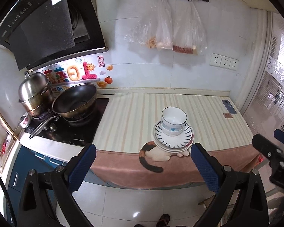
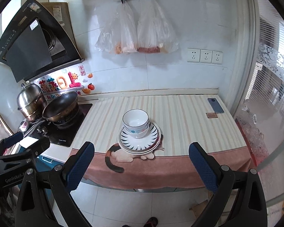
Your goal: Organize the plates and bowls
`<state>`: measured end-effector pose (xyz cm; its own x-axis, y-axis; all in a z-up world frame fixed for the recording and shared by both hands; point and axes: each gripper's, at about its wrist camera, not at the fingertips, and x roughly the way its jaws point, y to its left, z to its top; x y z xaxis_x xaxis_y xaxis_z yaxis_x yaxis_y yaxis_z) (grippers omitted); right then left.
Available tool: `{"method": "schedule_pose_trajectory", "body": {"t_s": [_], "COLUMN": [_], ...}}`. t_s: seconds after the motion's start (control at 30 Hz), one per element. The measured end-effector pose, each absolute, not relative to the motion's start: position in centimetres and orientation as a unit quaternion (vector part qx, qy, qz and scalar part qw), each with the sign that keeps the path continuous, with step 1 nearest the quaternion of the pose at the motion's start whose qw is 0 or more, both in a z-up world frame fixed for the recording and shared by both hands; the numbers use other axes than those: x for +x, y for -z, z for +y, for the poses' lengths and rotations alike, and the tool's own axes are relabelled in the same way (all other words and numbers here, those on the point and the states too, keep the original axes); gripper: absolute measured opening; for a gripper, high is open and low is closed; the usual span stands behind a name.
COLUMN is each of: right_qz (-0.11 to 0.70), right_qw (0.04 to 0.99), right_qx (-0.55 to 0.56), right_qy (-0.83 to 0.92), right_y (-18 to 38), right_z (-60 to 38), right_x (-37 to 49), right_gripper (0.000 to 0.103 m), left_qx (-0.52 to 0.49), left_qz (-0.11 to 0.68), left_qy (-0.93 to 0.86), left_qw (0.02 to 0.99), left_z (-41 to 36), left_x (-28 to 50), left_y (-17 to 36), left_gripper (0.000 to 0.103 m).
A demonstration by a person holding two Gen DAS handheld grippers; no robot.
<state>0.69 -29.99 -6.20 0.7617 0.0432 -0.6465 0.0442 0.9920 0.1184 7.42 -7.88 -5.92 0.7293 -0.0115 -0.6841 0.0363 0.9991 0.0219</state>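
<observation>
Two white bowls (image 1: 173, 120) (image 2: 136, 122) with a thin dark rim sit nested on a stack of plates (image 1: 174, 141) (image 2: 139, 143), the top plate showing a dark petal pattern. The stack stands near the front edge of the striped cloth-covered counter (image 1: 134, 117) (image 2: 179, 124). My left gripper (image 1: 143, 167) hangs open in front of the counter, well short of the stack, nothing between its blue pads. My right gripper (image 2: 141, 167) is likewise open and empty, back from the counter edge. Each gripper shows at the other view's side edge.
A black wok (image 1: 75, 101) (image 2: 61, 107) and a steel steamer pot (image 1: 35, 92) (image 2: 30, 100) sit on the hob at the left. A phone (image 1: 229, 106) (image 2: 215, 105) lies at the counter's back right. Plastic bags (image 1: 172, 30) (image 2: 138, 32) hang on the wall. A sandalled foot (image 1: 163, 220) shows on the tiled floor.
</observation>
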Motion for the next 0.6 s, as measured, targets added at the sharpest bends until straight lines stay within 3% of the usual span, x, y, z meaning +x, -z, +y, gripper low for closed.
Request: {"method": "schedule_pose_trajectory", "body": {"t_s": [0.6], "right_qz": [0.331], "right_qw": [0.942], "right_qx": [0.054], "right_qy": [0.017], "right_y": [4.9], "right_z": [-27.1], "right_x": [-5.1], "right_gripper": [0.102], "left_qx": [0.006], "left_qz": [0.358], "left_qy": [0.029], "left_qw": [0.933], "left_z": [-5.5], "left_x": [2.5], "left_y": [5.1], "left_gripper": [0.103]}}
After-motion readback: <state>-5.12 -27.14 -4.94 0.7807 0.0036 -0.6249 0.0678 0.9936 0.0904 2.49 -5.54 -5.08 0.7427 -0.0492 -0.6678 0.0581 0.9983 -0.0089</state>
